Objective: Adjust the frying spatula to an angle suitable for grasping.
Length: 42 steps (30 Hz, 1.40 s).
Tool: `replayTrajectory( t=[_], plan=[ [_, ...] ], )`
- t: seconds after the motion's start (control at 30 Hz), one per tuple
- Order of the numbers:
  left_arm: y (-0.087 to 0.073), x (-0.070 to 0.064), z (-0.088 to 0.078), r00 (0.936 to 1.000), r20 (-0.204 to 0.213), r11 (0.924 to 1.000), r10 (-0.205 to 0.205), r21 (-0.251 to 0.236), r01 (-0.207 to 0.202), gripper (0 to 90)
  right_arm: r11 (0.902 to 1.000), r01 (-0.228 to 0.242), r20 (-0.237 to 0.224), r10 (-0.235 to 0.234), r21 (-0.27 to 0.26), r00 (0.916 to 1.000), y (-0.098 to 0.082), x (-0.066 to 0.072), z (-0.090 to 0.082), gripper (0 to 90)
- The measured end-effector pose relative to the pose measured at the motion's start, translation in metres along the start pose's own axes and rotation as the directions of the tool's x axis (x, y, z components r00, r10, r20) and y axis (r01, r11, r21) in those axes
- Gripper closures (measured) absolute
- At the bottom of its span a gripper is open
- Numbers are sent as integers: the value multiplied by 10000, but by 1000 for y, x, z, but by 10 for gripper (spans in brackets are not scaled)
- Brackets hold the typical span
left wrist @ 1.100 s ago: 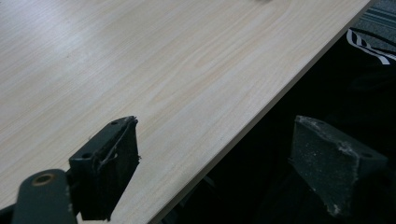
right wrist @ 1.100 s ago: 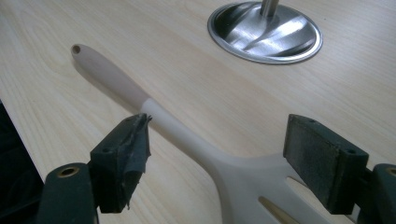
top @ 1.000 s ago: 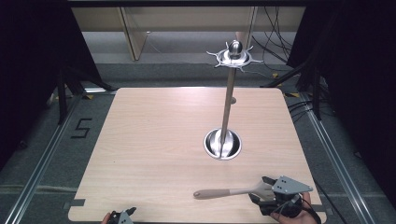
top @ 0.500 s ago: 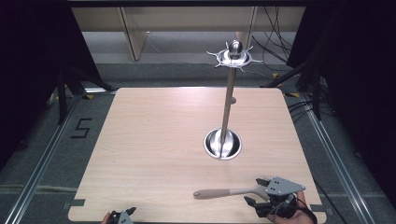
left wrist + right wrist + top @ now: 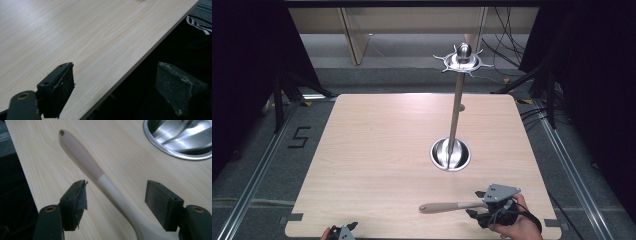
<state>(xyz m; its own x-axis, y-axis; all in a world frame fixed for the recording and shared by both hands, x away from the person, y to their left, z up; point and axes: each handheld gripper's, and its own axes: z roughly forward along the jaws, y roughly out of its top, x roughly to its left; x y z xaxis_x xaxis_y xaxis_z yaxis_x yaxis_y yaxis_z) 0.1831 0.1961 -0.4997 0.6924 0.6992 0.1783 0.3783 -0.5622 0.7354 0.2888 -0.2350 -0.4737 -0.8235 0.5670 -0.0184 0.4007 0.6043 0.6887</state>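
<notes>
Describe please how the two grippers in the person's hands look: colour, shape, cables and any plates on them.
The right gripper has two black block-shaped jaws with rough dark pads, one frayed at its edge, on black arms with round screw holes. In the high view a grey three-cornered plate sits on top and thin dark cables run at the hand. The left gripper has similar black, worn, dusty jaws.

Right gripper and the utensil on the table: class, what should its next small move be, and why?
Probably close the jaws on the utensil. It lies flat on the table, its neck between the right gripper's pads with gaps on both sides, so nothing grips it yet. The jaws have just been closing.
</notes>
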Motion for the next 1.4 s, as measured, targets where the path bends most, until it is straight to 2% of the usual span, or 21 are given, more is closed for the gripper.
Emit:
replayTrajectory(
  t=[0.03, 0.07, 0.1, 0.17, 0.2, 0.23, 0.3, 0.5, 0.53, 0.63, 0.8, 0.83, 0.87, 0.93, 0.97, 1.07, 1.17, 1.23, 1.27, 1.33, 1.4],
  plan=[
    [0, 0, -1, 9999, 138, 10000, 79, 1, -79, 148, 9999, 140, -112, -139, 57, 9998, 2, 0, 3, 368],
    [2, 4, -3, 9979, 274, 9980, 583, 209, -589, 148, 9998, 189, -190, -188, 65, 9996, 4, 1, 7, 384],
    [2, 3, -4, 9979, 253, 9980, 592, 204, -597, 148, 9979, 404, -228, -393, 515, 9990, 9, 2, 12, 392],
    [1, 3, -4, 9980, 253, 9982, 571, 161, -575, 148, 9965, 581, -238, -568, 602, 9981, 11, 2, 16, 395],
    [0, -1, -1, 9997, 166, 9997, -190, -130, 192, 148, 9954, 694, -270, -677, 665, 9973, 12, 3, 19, 401],
    [0, 1, -2, 9998, 166, 9999, 89, -69, -88, 148, 9945, 684, -600, -637, 793, 9962, 16, 3, 24, 423],
    [0, 0, -1, 10000, 70, 9999, -58, -158, 59, 148, 9940, 585, -582, -532, 921, 9969, 17, 5, 26, 428],
    [0, 1, -2, 10000, 82, 9999, 41, -103, -40, 148, 9840, 1220, -959, -1100, 1295, 9893, 27, 3, 36, 511],
    [0, 1, -1, 9999, 99, 9999, 28, -130, -27, 148, 9775, 1687, -1216, -1535, 1264, 9806, 31, 2, 40, 544],
    [0, 1, -2, 9999, 119, 10000, -24, -90, 26, 148, 9739, 1646, -1254, -1458, 1563, 9813, 33, 4, 41, 560],
    [0, 3, -2, 9993, 112, 9994, 344, 29, -344, 148, 9503, 2274, -1295, -2033, 2126, 9705, 38, 3, 45, 581],
    [0, 1, -2, 9998, 191, 9999, -19, -99, 21, 148, 9523, 2191, -1166, -1979, 2126, 9733, 37, 5, 45, 586],
    [1, 2, -3, 9998, 182, 9999, 78, 67, -80, 148, 9440, 2514, -1368, -2259, 2137, 9645, 38, 4, 47, 592],
    [0, 2, -3, 9998, 146, 9998, 158, -93, -156, 148, 9376, 2468, -1325, -2198, 2450, 9665, 39, 7, 48, 605],
    [0, 2, -3, 9999, 124, 9999, 17, -166, -15, 148, 9320, 2703, -1474, -2400, 2416, 9595, 40, 7, 50, 607],
    [1, 2, -3, 9998, 189, 9999, 75, -107, -73, 148, 9246, 2758, -1519, -2427, 2629, 9581, 41, 8, 52, 606],
    [0, 0, -2, 9997, 141, 9996, -198, -202, 201, 148, 9076, 3082, -1658, -2700, 2850, 9485, 43, 8, 55, 613],
    [1, 3, -3, 9996, 222, 9998, 192, 33, -192, 148, 9068, 3058, -1652, -2673, 2900, 9493, 43, 8, 55, 617],
    [0, 1, -3, 9998, 208, 10000, 4, -22, -4, 148, 9026, 3112, -1881, -2641, 2976, 9460, 44, 7, 55, 621],
    [0, 3, -2, 9996, 130, 9996, 268, 66, -269, 148, 9019, 3027, -2016, -2491, 3081, 9473, 44, 6, 56, 631],
    [0, 1, -3, 9994, 270, 9997, -225, -18, 226, 148, 8975, 3166, -2097, -2607, 3070, 9424, 46, 4, 58, 643]
  ],
)
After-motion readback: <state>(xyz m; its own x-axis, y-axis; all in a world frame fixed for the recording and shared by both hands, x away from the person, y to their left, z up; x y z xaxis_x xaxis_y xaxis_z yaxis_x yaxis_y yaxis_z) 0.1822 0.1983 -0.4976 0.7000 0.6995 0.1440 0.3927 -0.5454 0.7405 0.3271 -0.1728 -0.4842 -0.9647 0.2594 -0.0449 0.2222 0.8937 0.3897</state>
